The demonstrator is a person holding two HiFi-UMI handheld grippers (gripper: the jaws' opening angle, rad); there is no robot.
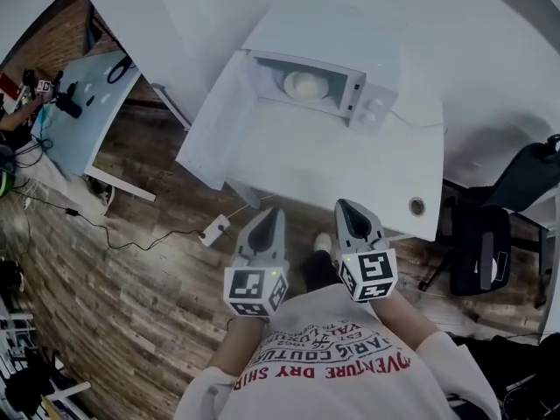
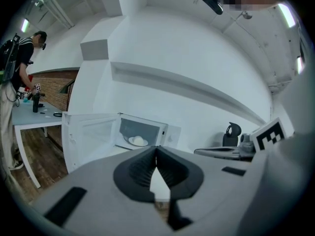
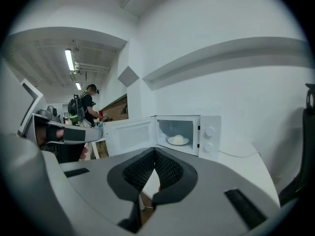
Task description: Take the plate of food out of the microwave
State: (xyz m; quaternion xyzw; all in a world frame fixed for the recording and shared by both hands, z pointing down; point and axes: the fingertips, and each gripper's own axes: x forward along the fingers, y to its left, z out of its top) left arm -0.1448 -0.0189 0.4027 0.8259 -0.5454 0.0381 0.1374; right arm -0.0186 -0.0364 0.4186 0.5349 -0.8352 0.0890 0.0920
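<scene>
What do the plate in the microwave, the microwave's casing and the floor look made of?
Plate: smooth white, probably ceramic or glass; too small to be sure. Microwave casing: matte white, painted metal or plastic, judging by its flat, even panels. Floor: wood or wood-look laminate, brown planks with visible grain.

Cool even indoor light, ceiling tube lamps point(image 3: 69, 59) glaring, heavy fisheye bending, dark rounded corners, slightly soft
</scene>
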